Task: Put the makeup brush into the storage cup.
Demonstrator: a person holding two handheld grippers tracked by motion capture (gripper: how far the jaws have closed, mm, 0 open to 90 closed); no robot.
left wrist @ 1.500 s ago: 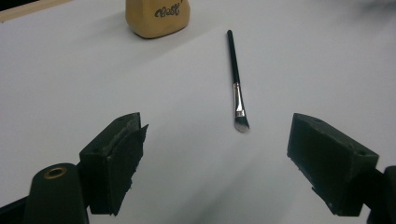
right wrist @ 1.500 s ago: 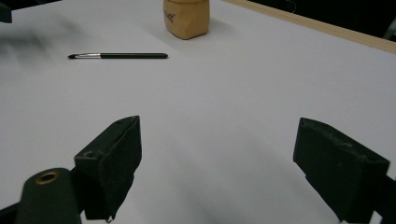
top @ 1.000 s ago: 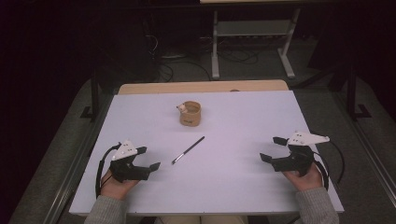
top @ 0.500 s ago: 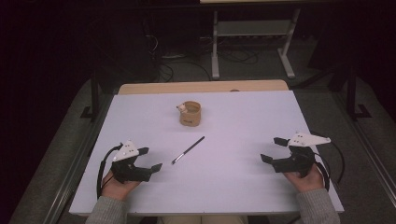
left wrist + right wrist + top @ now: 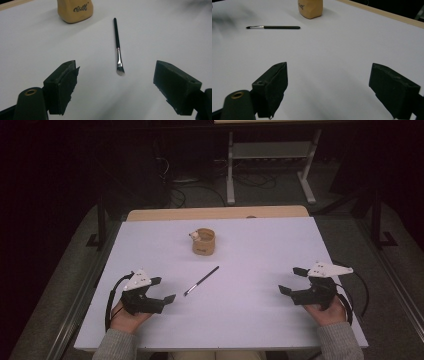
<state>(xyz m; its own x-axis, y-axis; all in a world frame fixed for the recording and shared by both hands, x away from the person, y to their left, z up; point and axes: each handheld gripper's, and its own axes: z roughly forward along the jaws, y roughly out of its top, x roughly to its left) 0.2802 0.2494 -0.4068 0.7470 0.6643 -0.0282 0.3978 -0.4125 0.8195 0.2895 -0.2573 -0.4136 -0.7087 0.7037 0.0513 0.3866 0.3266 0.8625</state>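
Note:
A thin black-handled makeup brush (image 5: 201, 281) lies on the white table (image 5: 250, 245) near its middle, bristle end toward the near left. Behind it stands a tan cup-like pouch (image 5: 203, 241) with dark lettering. My left gripper (image 5: 163, 290) rests near the front left, open, and its tips are just left of the brush's bristle end. In the left gripper view the brush (image 5: 118, 45) lies a little ahead, between the open jaws, with the pouch (image 5: 75, 10) beyond. My right gripper (image 5: 293, 281) is open at the front right, far from both; its view shows the brush (image 5: 273, 27) and the pouch (image 5: 310, 8).
A wooden strip (image 5: 215, 213) borders the table's far edge. Beyond it, on the dark floor, stand a metal rack (image 5: 270, 160) and loose cables. Bare white surface lies between the two grippers.
My left gripper has slid a little to the right and nearer the brush's bristle end. The right gripper has barely shifted. Brush and pouch are unmoved.

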